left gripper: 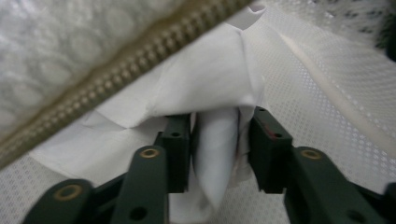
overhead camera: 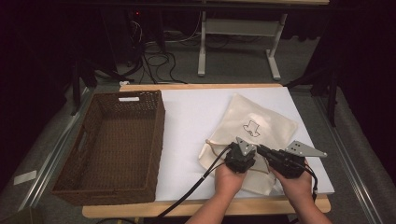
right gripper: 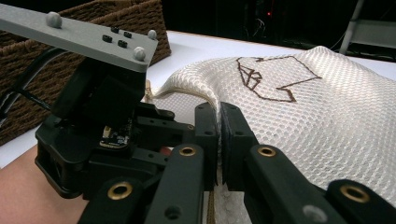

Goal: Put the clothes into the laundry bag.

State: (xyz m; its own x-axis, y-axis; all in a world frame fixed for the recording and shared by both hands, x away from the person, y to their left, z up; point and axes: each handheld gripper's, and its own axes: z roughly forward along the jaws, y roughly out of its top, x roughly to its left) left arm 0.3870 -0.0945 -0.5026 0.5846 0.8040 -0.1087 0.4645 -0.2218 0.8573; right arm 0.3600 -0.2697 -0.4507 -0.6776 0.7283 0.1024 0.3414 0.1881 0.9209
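Observation:
A cream mesh drawstring bag (overhead camera: 254, 126) with a brown arrow drawing lies on the white tabletop (overhead camera: 187, 121), its mouth toward the person. My left gripper (overhead camera: 243, 156) is at that mouth. In the left gripper view its jaws (left gripper: 219, 140) stand apart around a fold of the white lining (left gripper: 215, 154), with a small gap beside the fold, and the bag's brown cord (left gripper: 121, 70) runs above. My right gripper (overhead camera: 262, 150) comes in from the right. In the right gripper view its jaws (right gripper: 219, 126) are shut on the bag's (right gripper: 303, 121) raised rim.
A deep brown wicker basket (overhead camera: 116, 140) stands on the left half of the table, a hand's width from the bag, with its corner (right gripper: 116, 11) behind the left gripper's grey plate (right gripper: 84, 35). White table frame legs (overhead camera: 201, 46) and cables are on the floor beyond.

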